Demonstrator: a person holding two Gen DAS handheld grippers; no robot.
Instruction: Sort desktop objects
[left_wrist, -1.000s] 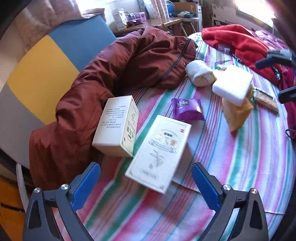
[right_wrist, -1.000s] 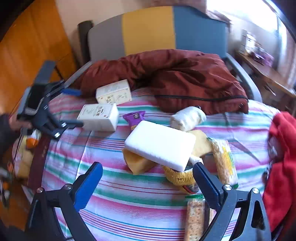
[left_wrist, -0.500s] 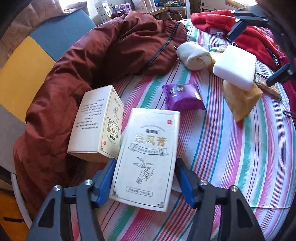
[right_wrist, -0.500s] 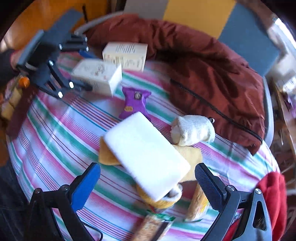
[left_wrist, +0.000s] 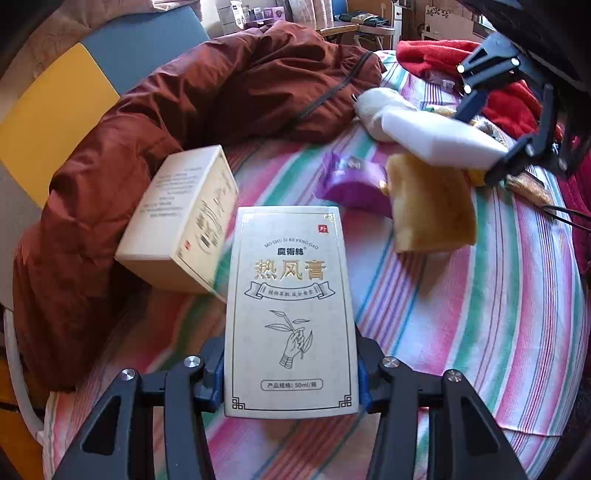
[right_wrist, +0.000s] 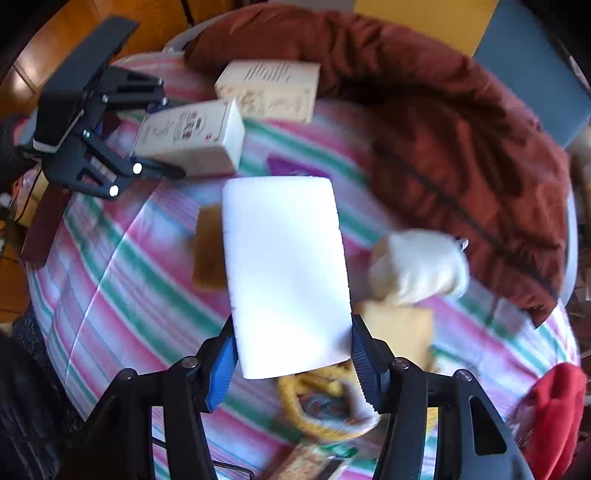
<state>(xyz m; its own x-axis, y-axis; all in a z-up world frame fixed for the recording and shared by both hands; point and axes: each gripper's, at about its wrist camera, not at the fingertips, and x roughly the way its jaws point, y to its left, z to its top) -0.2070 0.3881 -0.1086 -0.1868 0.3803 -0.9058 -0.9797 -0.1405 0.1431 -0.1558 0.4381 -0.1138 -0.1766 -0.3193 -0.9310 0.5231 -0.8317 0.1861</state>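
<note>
Our left gripper (left_wrist: 291, 373) is closing, its pads on a cream box (left_wrist: 291, 310); our right gripper (right_wrist: 291, 358) is closing on a white foam block (right_wrist: 284, 273). Both are over a round table with a striped cloth (left_wrist: 461, 325). We count two cream boxes, the second (left_wrist: 181, 221) against a brown jacket (left_wrist: 221, 96), and one purple packet (left_wrist: 354, 181)

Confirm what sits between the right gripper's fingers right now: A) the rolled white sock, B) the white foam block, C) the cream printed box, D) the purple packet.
B: in the right wrist view the white foam block lies between the closing fingers of the right gripper.
</note>
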